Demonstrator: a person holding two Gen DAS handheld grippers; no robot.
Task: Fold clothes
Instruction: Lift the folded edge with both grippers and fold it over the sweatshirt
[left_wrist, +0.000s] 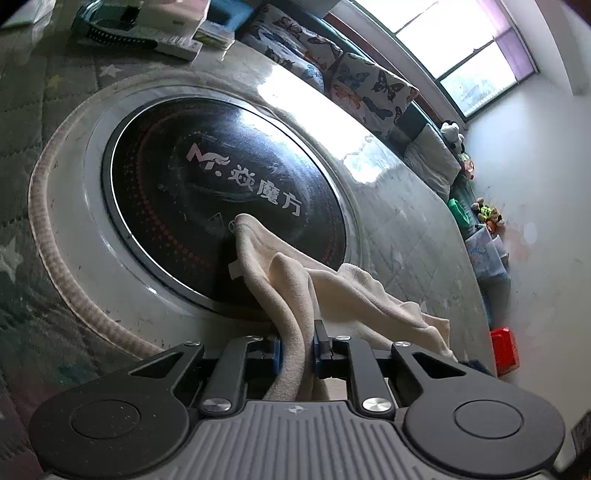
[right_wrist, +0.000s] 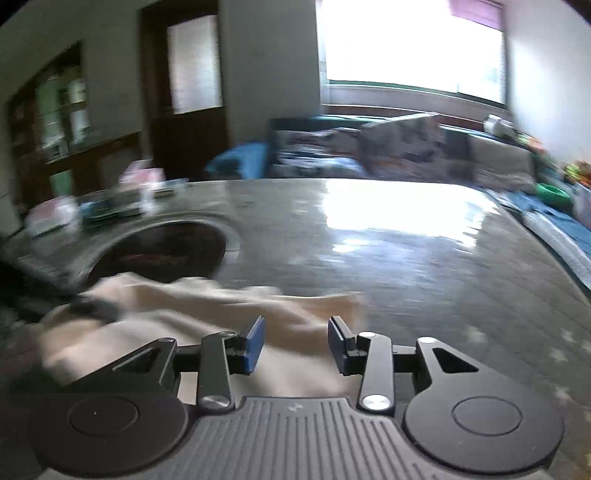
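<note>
A cream cloth (left_wrist: 325, 291) lies bunched on the table, partly over a black round cooktop (left_wrist: 221, 184). My left gripper (left_wrist: 297, 349) is shut on a fold of the cream cloth, which runs between its blue pads. In the right wrist view, which is blurred, the same cloth (right_wrist: 192, 317) lies in front of and under my right gripper (right_wrist: 295, 341), which is open with nothing between its fingers.
The glass-topped table (right_wrist: 406, 251) has the cooktop (right_wrist: 159, 251) set in it. Boxes and a black brush (left_wrist: 122, 33) sit at its far side. A bench with butterfly cushions (left_wrist: 369, 88) and toys runs under the window. A red box (left_wrist: 504, 350) stands beyond the table edge.
</note>
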